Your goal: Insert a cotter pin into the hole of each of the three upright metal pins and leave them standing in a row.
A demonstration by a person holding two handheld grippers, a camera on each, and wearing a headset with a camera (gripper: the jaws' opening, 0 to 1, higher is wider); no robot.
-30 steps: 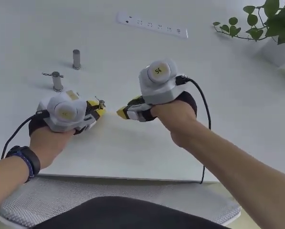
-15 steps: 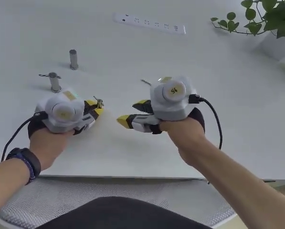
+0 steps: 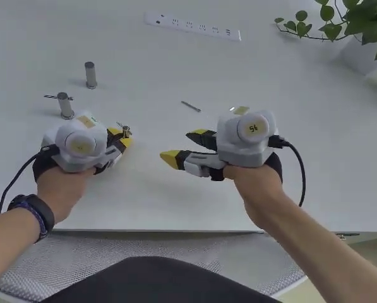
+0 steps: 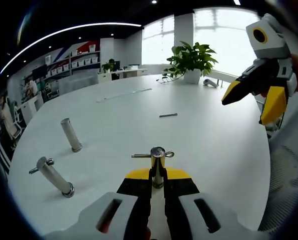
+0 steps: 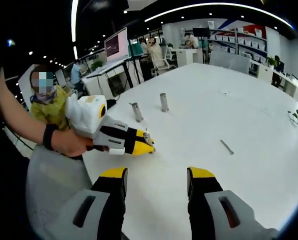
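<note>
Holding the held metal pin [image 4: 157, 167] upright in my left gripper [image 4: 157, 175], I have the yellow tips clenched on its shank just under the head. That leaves the cross hole clear, and a cotter pin [image 4: 139, 156] already sits through it, sticking out on both sides. This one looks finished to me (it only needs standing in line).

Beyond it on the white table [image 3: 289, 82] stands the second metal pin [image 3: 64, 105], also with a cotter pin across its top. Further back is the bare metal pin [image 3: 90, 74], its hole empty as far as I can tell. The three make a rough row, which is why I hold mine near that end.

The loose cotter pin [image 3: 190, 106] lies flat, well apart from the pins, and I take it to be meant for the bare one.

My right gripper [image 3: 179, 145] hovers over the table beside the left, jaws spread wide and grasping nothing, ready for that pick-up.
</note>
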